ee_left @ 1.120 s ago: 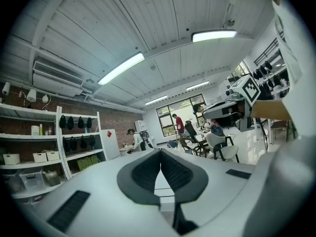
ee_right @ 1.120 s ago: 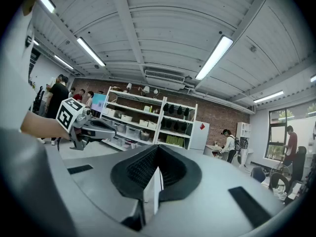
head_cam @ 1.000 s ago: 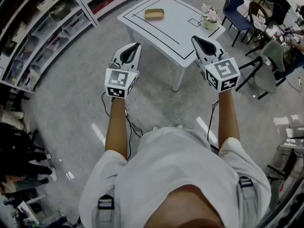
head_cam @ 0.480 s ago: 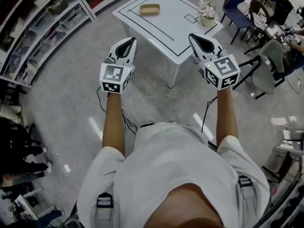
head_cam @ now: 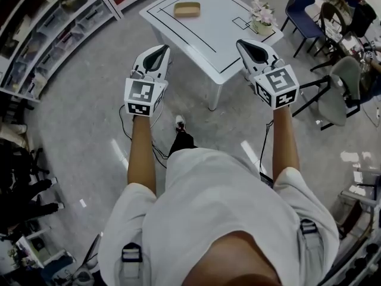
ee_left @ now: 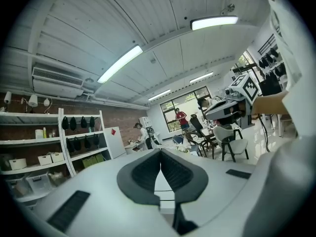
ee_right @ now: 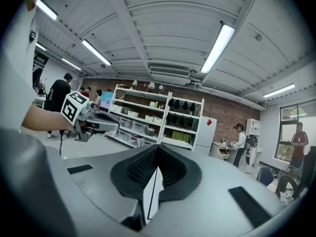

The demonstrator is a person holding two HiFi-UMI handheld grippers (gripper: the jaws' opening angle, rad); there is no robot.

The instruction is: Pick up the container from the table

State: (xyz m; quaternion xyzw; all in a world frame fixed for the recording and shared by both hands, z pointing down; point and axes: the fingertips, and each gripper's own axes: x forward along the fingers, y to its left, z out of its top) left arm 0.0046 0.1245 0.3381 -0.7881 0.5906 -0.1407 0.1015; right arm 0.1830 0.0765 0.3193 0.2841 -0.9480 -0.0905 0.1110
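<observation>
A flat tan container [head_cam: 187, 9] lies on the far part of the white table [head_cam: 223, 43], seen in the head view. Both grippers are held up in the air short of the table, well away from the container. My left gripper [head_cam: 159, 51] is shut with nothing in it, its dark pads [ee_left: 148, 172] pressed together. My right gripper [head_cam: 249, 45] is shut and empty as well, level with the table's near corner. Both gripper views look up across the room; neither shows the container.
A small pot of flowers [head_cam: 262, 20] stands at the table's right edge. Shelving with bins [head_cam: 41, 34] runs along the left. Chairs [head_cam: 333, 91] stand to the right. A cable [head_cam: 156, 154] trails on the floor. People stand in the room's far part [ee_right: 241, 142].
The table sits slightly nearer in view and both grippers have edged toward it. A shoe now shows on the floor between the arms.
</observation>
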